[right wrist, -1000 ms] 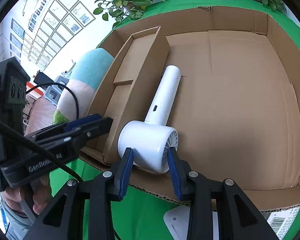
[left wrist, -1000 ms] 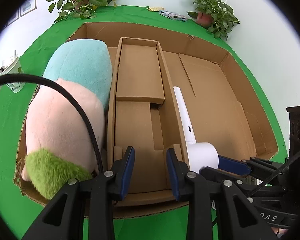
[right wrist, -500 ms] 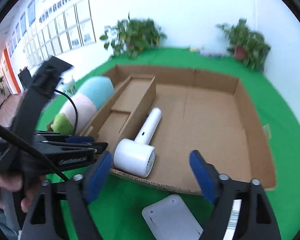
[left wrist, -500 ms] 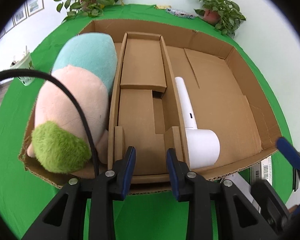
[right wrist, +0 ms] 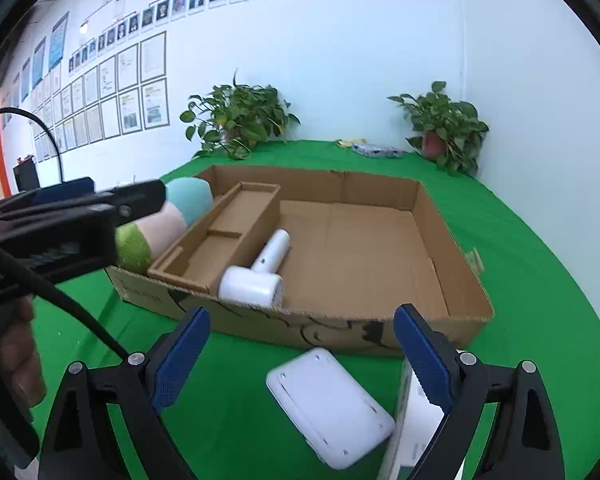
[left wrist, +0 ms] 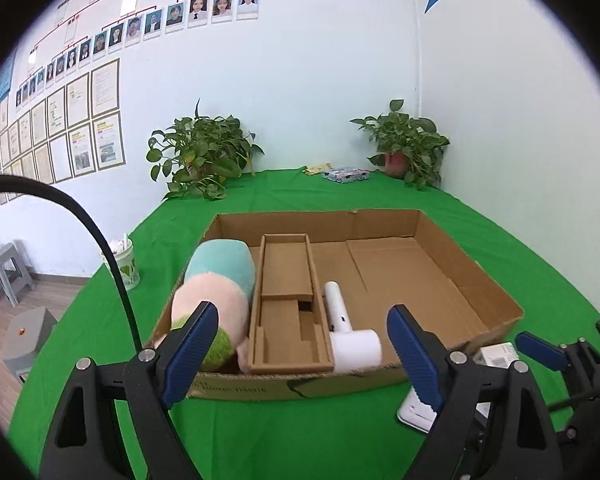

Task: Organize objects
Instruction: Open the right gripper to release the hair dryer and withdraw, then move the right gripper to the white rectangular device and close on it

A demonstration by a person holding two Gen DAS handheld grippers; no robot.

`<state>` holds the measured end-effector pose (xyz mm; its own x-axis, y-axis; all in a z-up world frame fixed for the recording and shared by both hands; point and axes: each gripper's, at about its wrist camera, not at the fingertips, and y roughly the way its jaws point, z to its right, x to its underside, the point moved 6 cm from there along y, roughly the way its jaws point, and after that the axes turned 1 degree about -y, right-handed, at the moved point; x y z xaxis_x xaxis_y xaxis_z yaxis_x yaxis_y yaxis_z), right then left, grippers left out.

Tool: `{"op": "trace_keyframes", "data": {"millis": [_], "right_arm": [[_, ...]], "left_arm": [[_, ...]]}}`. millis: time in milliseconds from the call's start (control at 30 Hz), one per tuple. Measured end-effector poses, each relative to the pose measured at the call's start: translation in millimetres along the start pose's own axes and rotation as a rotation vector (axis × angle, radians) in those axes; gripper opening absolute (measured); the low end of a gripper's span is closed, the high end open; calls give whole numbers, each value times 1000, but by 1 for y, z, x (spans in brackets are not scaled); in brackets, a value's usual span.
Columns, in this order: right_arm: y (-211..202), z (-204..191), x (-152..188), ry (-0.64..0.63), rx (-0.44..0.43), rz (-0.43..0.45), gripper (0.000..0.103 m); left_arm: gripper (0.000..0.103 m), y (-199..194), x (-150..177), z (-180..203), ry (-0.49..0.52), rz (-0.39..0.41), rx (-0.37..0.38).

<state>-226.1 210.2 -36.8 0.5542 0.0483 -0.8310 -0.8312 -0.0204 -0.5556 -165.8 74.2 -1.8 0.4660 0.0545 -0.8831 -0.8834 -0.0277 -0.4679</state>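
Note:
A shallow cardboard box (left wrist: 480,276) (right wrist: 452,240) lies on the green table. Inside it are a pastel plush toy (left wrist: 216,284) (right wrist: 180,208) at the left, a cardboard insert tray (left wrist: 286,300) (right wrist: 224,232) beside it, and a white hair dryer (left wrist: 350,332) (right wrist: 260,276) next to the tray. My left gripper (left wrist: 302,350) is open and empty, held in front of the box. My right gripper (right wrist: 300,354) is open and empty, above a white flat device (right wrist: 328,400) and a white carton (right wrist: 416,424) on the table in front of the box.
Two potted plants (left wrist: 204,156) (left wrist: 408,140) stand at the table's back, with a small packet (left wrist: 346,174) between them. A paper cup (left wrist: 122,260) stands left of the box. Stools (left wrist: 4,276) stand on the floor at the left.
Both grippers have opened and pulled back and up from the box. The right gripper let go of the hair dryer, which now lies in the box beside the tray.

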Motion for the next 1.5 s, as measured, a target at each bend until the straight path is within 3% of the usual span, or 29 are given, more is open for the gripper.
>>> {"op": "trace_keyframes", "data": {"millis": [33,100,133,167,200,233,267,300,333,400,467,533,600,733,1000,1067,1333,1500], "right_arm": [[-2,2,3,7,3,-1,89],[-7,6,8,13,-2,11,63],[-8,7,10,17,4,15,54],[-10,9,11,20,15,15,38],[-11,11,12,21,29,16,34],[-13,12,12,22,35,19,34],[-14,13,13,20,35,21,34],[-16,12,13,18,28,25,39],[-18,12,14,13,29,25,47],[-21,12,15,1,41,26,96],[-26,12,15,-1,42,56,100],[-29,13,16,-6,28,60,100],[-29,14,17,-5,14,51,100],[-30,18,19,9,-21,41,102],[-42,-38,64,-82,-357,-60,102],[-45,-46,74,-78,-390,-64,102],[-1,-21,61,-86,-289,-134,102],[52,-12,74,-189,-240,-297,102]], "left_arm": [[86,-3,2,0,-11,-1,4],[86,-6,6,-1,-29,-8,4],[85,-5,8,-2,-35,-16,10],[85,-6,10,-1,-38,-24,20],[72,-6,13,0,-35,-34,36],[41,-6,16,3,-27,-44,40],[25,-4,20,4,-15,-64,36],[9,0,25,5,-3,-95,22],[9,4,27,4,1,-110,9],[9,5,28,2,-4,-91,-6],[23,1,26,-1,-18,-58,-28],[89,-1,24,-5,-33,-43,-50],[91,-9,21,-10,-58,8,-63],[91,-8,19,-12,-61,-4,-55],[91,-1,41,-26,-81,-75,-31],[91,-2,48,-32,-82,-91,-30],[91,-15,28,-59,-121,-57,-54],[91,-9,37,-48,-86,-92,-33]]}}
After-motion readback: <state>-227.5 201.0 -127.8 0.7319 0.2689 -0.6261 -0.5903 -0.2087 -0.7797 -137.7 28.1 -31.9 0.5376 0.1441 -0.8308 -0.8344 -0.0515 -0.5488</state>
